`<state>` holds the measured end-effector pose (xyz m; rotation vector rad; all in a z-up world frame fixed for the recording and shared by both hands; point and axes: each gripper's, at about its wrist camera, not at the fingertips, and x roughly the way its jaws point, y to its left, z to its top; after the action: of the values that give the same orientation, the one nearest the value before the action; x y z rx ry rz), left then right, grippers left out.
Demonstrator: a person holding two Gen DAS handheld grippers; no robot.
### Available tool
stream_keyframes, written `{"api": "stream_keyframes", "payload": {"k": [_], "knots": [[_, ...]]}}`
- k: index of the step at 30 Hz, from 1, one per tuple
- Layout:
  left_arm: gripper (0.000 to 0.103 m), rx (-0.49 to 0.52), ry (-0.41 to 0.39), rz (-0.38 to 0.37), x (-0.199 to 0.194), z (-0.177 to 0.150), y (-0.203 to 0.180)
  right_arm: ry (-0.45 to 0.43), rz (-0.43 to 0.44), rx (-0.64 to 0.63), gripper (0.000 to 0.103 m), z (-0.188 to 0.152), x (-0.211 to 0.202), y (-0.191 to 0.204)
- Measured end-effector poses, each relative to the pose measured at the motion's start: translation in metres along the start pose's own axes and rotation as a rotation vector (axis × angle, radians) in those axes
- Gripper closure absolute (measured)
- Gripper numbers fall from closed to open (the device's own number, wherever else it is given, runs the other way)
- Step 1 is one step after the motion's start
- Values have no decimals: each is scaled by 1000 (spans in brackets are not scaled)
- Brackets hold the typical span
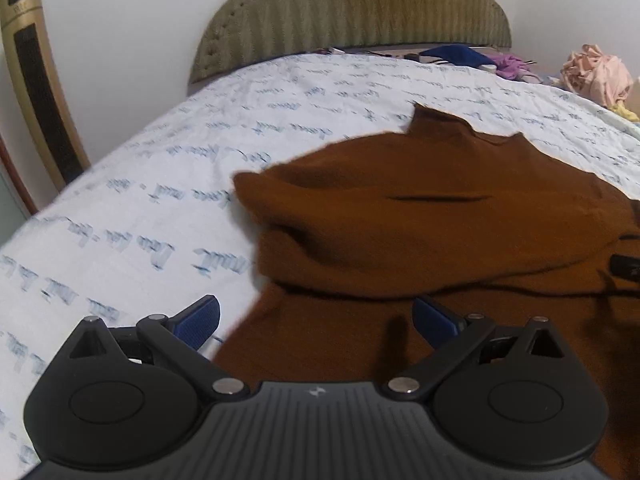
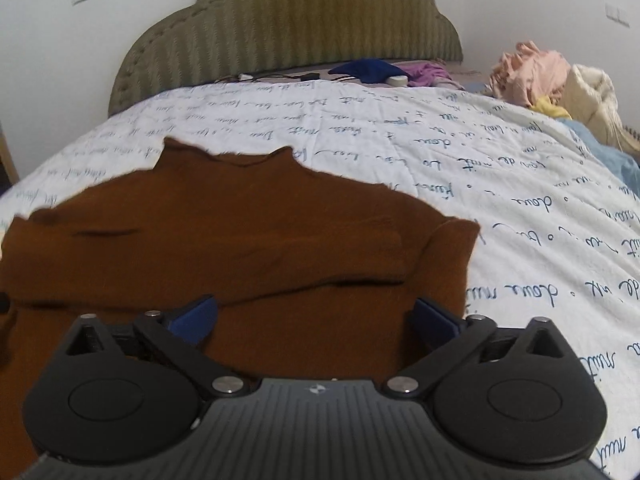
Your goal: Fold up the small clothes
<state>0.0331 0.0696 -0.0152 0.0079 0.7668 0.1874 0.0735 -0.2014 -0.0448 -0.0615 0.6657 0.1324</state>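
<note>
A brown knit sweater [image 1: 420, 220] lies on the white bedspread with both sleeves folded across its body; it also shows in the right wrist view [image 2: 248, 240]. Its collar points toward the headboard. My left gripper [image 1: 316, 320] is open and empty, low over the sweater's left side near its edge. My right gripper [image 2: 316, 318] is open and empty, low over the sweater's lower right part. A dark piece of the right gripper shows at the right edge of the left wrist view.
The bedspread [image 2: 500, 184] has blue script print. A green padded headboard [image 2: 288, 28] stands at the far end. A pile of pink, cream and yellow clothes [image 2: 552, 80] sits far right, a blue cloth [image 2: 368, 70] by the headboard. A gold tower fan [image 1: 36, 80] stands left.
</note>
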Motion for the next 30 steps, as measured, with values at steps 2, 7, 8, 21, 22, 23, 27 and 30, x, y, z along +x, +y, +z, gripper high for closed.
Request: {"api": "stream_keyframes", "payload": {"k": [2, 7, 8, 21, 22, 23, 27, 30], "knots": [[0, 15, 6, 2, 6, -8, -7, 19, -71, -12, 0, -7, 9, 3], [0, 54, -33, 26, 5, -17, -16, -13, -64, 28, 0, -18, 12, -3], [0, 52, -32, 20, 4, -17, -16, -16, -65, 26, 0, -19, 11, -3], [0, 60, -25, 27, -1, -21, -20, -20, -60, 33, 0, -20, 13, -4], [0, 58, -21, 27, -1, -21, -20, -20, -60, 33, 0, -20, 13, -4], [0, 55, -18, 27, -1, -20, -20, -20, -59, 34, 0, -20, 13, -4], [0, 48, -14, 23, -4, -18, -20, -20, -60, 34, 0, -20, 13, -3], [0, 40, -20, 21, -10, -15, -20, -20, -60, 34, 0, -20, 13, -3]]}}
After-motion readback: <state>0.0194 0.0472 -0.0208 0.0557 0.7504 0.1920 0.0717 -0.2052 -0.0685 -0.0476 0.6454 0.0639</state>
